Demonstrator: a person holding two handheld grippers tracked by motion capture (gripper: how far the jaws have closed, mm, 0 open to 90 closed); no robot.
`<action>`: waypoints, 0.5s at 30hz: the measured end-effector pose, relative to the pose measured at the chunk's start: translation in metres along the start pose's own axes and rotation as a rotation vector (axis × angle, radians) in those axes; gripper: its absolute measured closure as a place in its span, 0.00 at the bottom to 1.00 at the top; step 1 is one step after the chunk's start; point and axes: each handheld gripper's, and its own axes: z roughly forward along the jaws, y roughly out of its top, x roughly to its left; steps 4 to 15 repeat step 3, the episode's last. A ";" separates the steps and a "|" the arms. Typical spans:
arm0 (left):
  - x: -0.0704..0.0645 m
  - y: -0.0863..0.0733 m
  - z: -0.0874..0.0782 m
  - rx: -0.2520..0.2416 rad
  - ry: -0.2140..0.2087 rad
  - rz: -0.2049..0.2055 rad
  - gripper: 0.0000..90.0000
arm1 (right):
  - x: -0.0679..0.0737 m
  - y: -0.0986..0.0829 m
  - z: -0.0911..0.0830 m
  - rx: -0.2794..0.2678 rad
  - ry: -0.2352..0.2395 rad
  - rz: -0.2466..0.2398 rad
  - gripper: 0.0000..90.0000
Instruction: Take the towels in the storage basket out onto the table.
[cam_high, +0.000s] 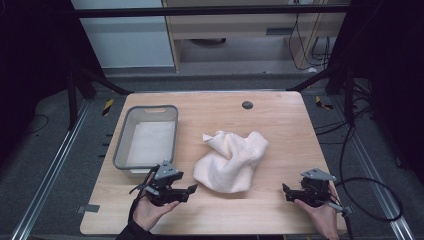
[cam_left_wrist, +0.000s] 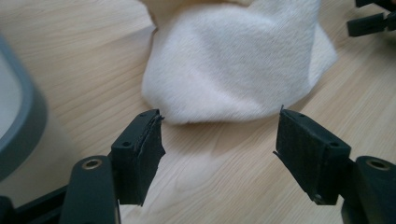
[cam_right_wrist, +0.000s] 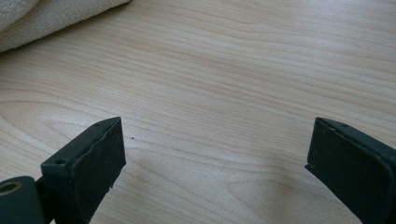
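The tabletop (cam_high: 280, 120) is a light wood surface with rounded corners, seen whole in the high view. A small dark round grommet (cam_high: 247, 105) sits near its far edge, about midway along.

The grey plastic bin (cam_high: 121, 145) stands on the left half of the tabletop, its long side running parallel to the left edge. Its interior is pale. In the left gripper view a section of its grey rim (cam_left_wrist: 25, 126) appears at the left.

The cream towel (cam_high: 231, 161) lies crumpled in a loose heap near the centre of the tabletop, just right of the bin and apart from it. One corner is folded up toward the far edge. In the left gripper view the towel (cam_left_wrist: 233, 65) lies directly ahead of the fingers, close but not touching. In the right gripper view an edge of the towel (cam_right_wrist: 42, 18) lies at the upper left, well apart from the fingers.

The left gripper (cam_high: 189, 191) is held near the front edge, just beside the near left edge of the towel. Its fingers (cam_left_wrist: 140, 154) are spread apart with nothing between them.

The right gripper (cam_high: 286, 192) is held near the front right corner. Its fingers (cam_right_wrist: 88, 168) are spread wide over bare wood, holding nothing.
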 end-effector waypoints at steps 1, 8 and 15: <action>0.001 -0.004 -0.003 -0.006 0.009 -0.009 0.34 | 0.000 0.000 0.000 0.000 0.002 0.002 0.05; 0.006 -0.014 -0.010 -0.024 0.027 -0.018 0.34 | 0.000 0.000 0.000 -0.003 0.000 -0.004 0.05; 0.006 -0.014 -0.010 -0.024 0.027 -0.018 0.34 | 0.000 0.000 0.000 -0.003 0.000 -0.004 0.05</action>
